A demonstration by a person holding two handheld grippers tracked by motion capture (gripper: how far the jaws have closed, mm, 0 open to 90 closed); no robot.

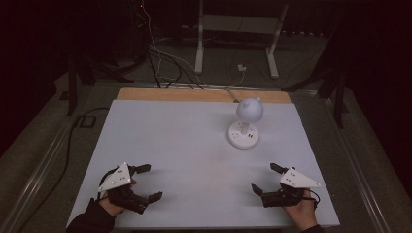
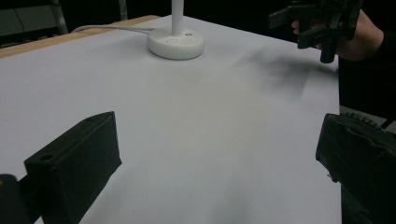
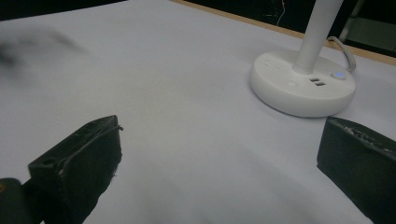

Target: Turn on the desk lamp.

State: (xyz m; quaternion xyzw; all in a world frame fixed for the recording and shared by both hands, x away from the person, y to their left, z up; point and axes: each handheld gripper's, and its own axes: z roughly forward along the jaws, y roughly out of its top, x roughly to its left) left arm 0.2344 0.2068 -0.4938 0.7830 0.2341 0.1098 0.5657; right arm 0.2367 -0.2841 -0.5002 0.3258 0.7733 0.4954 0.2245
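Both tongs sit lowest in the high view, at the near edge of the bench: left tongs and right tongs, jaws spread wide on each, nothing held. Hands grip them from below. White lamp stands ahead of the right tongs, well apart from it, farther still and across from the left tongs. Round head on top, disc base on the bench, white cord trailing off the far edge.

Left gripper view: own two black jaws wide apart at the bottom corners, bare bench between. Lamp base far ahead, slightly left of the jaw gap. Other hand with its tongs up at the right, off the surface.

Right gripper view: jaws wide apart, empty. Lamp base ahead and right of the gap, near the right jaw, not touching. Stem rises out of frame. Small lit button and two ports on the base top.

Likely target is the lamp, reach not started. Risks: a jaw knocking the thin stem would tip the top-heavy lamp; pressing the button off-centre could slide the light base; dragging it could snag the cord at the far edge.
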